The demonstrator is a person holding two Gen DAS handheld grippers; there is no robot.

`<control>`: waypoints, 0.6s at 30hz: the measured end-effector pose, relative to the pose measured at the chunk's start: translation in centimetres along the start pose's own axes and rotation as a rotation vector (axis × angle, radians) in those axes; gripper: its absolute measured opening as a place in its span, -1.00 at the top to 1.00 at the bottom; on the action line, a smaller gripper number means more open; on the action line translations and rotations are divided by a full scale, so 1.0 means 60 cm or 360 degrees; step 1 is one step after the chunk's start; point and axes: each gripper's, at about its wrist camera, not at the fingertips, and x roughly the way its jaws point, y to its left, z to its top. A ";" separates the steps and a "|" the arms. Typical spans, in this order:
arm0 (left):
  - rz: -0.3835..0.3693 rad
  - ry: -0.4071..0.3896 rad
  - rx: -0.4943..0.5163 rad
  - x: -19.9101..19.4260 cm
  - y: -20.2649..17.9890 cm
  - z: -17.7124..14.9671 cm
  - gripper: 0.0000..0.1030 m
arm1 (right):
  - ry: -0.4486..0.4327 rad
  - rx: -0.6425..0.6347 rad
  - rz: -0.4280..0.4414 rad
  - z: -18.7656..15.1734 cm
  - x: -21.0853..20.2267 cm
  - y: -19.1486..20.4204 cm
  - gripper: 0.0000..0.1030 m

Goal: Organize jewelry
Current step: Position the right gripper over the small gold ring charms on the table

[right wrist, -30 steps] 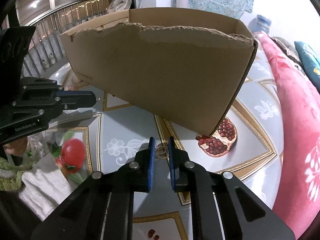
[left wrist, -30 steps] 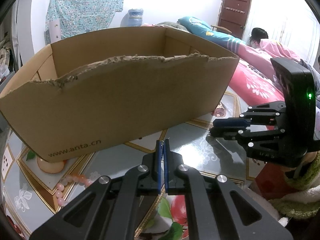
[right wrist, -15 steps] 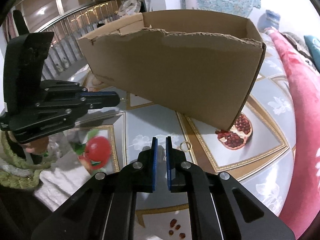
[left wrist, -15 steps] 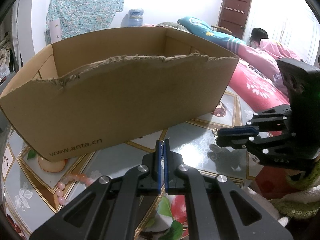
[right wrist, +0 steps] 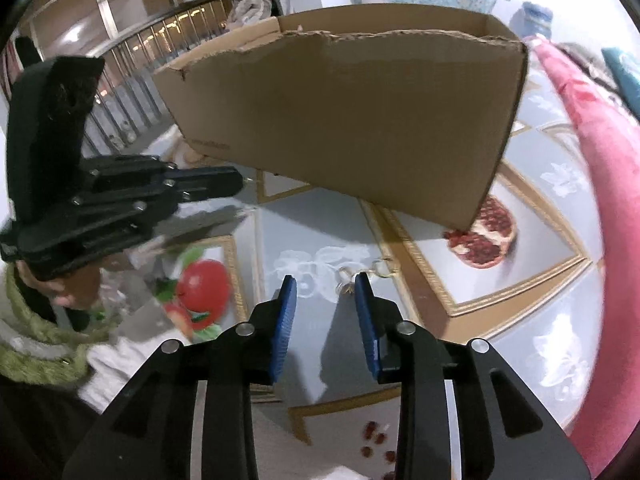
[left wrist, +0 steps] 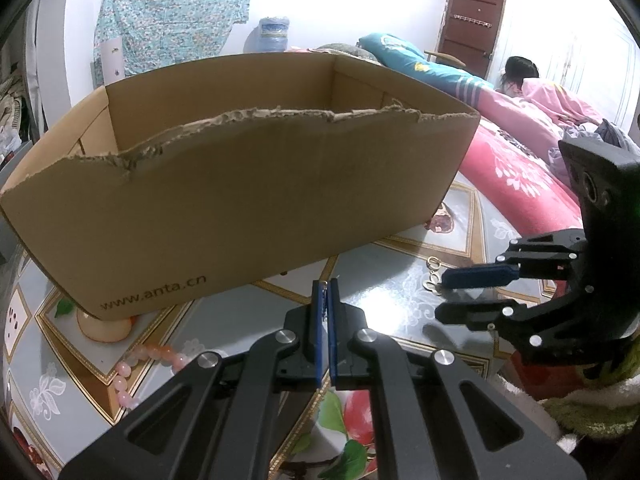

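Since a second ago our right gripper (right wrist: 325, 282) has swung down and a little sideways over the table, and its blue pads, which were almost together, are now opening with nothing between them; our left gripper (left wrist: 325, 290) has not shifted at all.

From the left wrist, we see the left gripper's blue pads pressed flat together with nothing held. Beyond them sits the long, torn-edged brown cardboard box (left wrist: 248, 200) on the glossy grey tablecloth printed with fruit and gold borders (left wrist: 380, 280). A pink bead bracelet (left wrist: 148, 360) lies on the cloth just by the box's near left corner, outside it. To the right, two small gold ring earrings (left wrist: 432, 274) lie on the cloth right at the tip of our right gripper (left wrist: 440, 296).

From the right wrist, the same gold earrings (right wrist: 362, 274) lie on the cloth just ahead of the parted pads, close to the right-hand pad's tip and not yet gripped. The cardboard box (right wrist: 352, 120) stands behind them; we cannot see its floor from either view, so we cannot tell what is already stored.

We judge the task only partly done at best: the earrings and the bracelet are both outside the box. The earrings look to be the piece in hand, then the bracelet.
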 end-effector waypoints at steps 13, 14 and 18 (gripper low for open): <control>0.0005 -0.0001 -0.0005 -0.001 0.000 0.000 0.96 | -0.0015 0.0042 -0.0043 -0.004 -0.008 -0.013 0.42; 0.0003 0.0001 -0.0003 -0.001 0.001 0.000 0.96 | -0.0012 0.0050 -0.0012 -0.004 -0.008 -0.013 0.42; 0.0004 0.0003 -0.0007 -0.003 0.002 0.001 0.96 | -0.0005 0.0046 0.0076 -0.003 -0.005 -0.004 0.43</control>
